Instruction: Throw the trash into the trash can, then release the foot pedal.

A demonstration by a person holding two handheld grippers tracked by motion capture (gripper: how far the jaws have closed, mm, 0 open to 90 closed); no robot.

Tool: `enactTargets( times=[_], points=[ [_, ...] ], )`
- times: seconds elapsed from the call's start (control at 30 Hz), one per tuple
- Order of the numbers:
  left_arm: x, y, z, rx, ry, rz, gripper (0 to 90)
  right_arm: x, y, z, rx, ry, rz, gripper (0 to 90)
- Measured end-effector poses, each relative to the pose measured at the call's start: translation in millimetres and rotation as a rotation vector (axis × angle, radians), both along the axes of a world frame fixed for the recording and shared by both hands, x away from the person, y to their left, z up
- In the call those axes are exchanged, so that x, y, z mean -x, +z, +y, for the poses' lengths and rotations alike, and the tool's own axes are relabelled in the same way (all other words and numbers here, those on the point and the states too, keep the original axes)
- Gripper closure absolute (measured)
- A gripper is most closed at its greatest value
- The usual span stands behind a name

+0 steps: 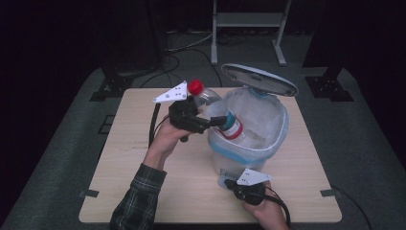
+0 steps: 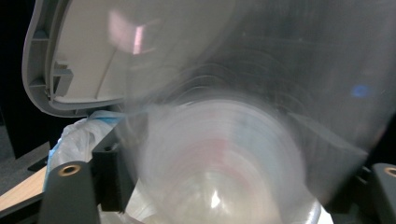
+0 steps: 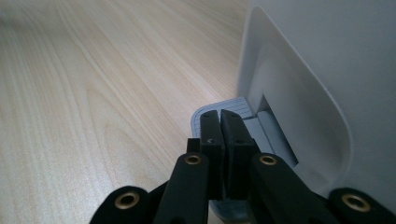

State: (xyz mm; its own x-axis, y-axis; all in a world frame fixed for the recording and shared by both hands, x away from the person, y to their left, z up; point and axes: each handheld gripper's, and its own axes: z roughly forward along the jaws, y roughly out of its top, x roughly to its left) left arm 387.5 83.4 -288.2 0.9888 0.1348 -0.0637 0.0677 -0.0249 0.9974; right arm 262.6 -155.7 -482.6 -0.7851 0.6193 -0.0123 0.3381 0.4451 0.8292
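So there's a pale wooden worktop point(image 1: 143, 191) with a small white pedal bin point(image 1: 249, 139) sitting on it, lined with a clear bag with a blue edge point(image 1: 282, 129). The bin's lid point(image 1: 258, 79) is flipped up and tilts back behind the opening.

The left tongs point(image 1: 218, 120) are clamped around a clear plastic bottle point(image 1: 222, 115), gripping it about mid-body near the red and teal label. The bottle is tilted, red cap point(image 1: 195, 86) pointing up and away to the left, bottom end hanging over the bin's opening, just inside the rim on the left side. In the left gripper view the bottle point(image 2: 219, 158) is a big blur right between the two black jaws, with the underside of the open lid point(image 2: 93, 51) up at top left and a bit of the bag point(image 2: 74, 135) below it.

The right tongs point(image 1: 229, 182) are down at the near base of the bin. In the right gripper view they point(image 3: 220, 122) are pressed fully together, nothing between them, tips resting on the grey ribbed foot pedal point(image 3: 233, 107) that sticks out of the bin's base point(image 3: 327, 93).
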Motion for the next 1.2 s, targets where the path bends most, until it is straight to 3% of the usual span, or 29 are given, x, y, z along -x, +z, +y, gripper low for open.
enactTargets(
  times=[0.3, 0.73, 1.0, 1.2],
  points=[
    [1.5, 0.7, 5.6, 0.008, 0.009, -0.007, 19.6, -0.1, 0.0, 0.0, -0.001, 0.001, 0.001, 87.2],
    [7.9, -5.2, 37.1, -0.020, 0.070, -0.010, 18.5, 0.0, -0.1, 0.0, 0.002, 0.001, -0.006, 87.1],
    [22.2, -12.3, 60.3, -0.062, 0.112, -0.014, 17.1, -0.2, 0.0, -0.1, 0.003, 0.008, -0.010, 86.1],
    [36.2, -25.1, 78.7, -0.111, 0.174, -0.010, 12.6, 1.7, 0.4, -0.2, 0.003, 0.006, -0.002, 84.0]
  ],
)
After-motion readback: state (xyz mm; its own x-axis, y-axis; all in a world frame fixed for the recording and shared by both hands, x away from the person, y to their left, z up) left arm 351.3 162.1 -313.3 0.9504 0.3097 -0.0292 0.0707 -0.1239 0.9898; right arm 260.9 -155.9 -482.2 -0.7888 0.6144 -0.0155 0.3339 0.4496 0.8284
